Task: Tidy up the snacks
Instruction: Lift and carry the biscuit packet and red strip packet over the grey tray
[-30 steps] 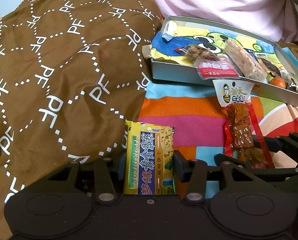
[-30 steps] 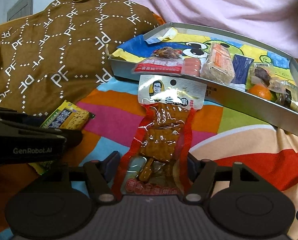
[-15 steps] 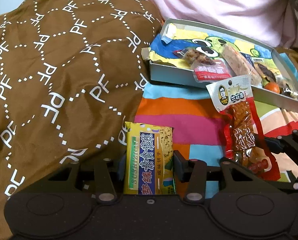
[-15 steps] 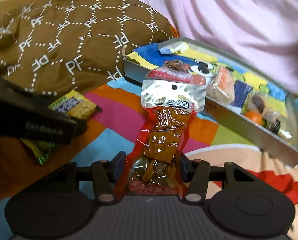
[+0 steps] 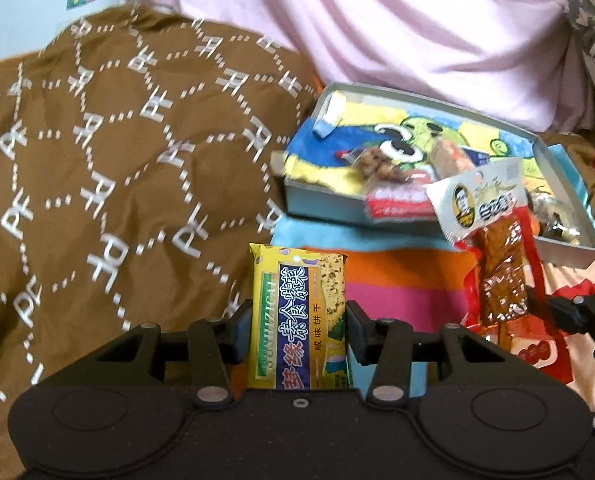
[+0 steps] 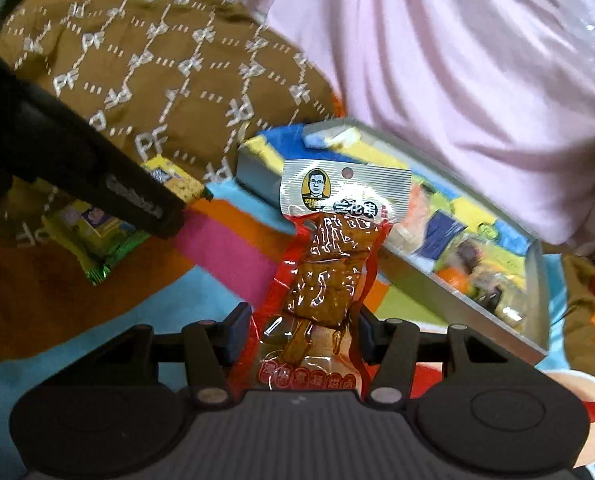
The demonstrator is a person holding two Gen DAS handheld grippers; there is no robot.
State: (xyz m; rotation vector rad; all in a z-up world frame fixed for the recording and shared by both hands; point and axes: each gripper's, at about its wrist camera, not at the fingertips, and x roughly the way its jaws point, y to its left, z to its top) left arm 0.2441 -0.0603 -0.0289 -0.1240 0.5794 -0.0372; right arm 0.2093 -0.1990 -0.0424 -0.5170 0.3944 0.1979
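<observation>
**Two snack packets held above the bedding**

The yellow cracker packet (image 5: 297, 316) stands upright at bottom centre of the left view, clamped in the left gripper (image 5: 297, 320). The red tofu packet (image 6: 321, 280) sits likewise at bottom centre of the right view, pinched by the right gripper (image 6: 303, 332), whose jaws have just been closing on it. Behind them, at centre right, a grey tray (image 5: 321, 204) of snacks lies on the striped sheet (image 5: 397, 280), beside a brown quilt (image 5: 117, 160).
</observation>
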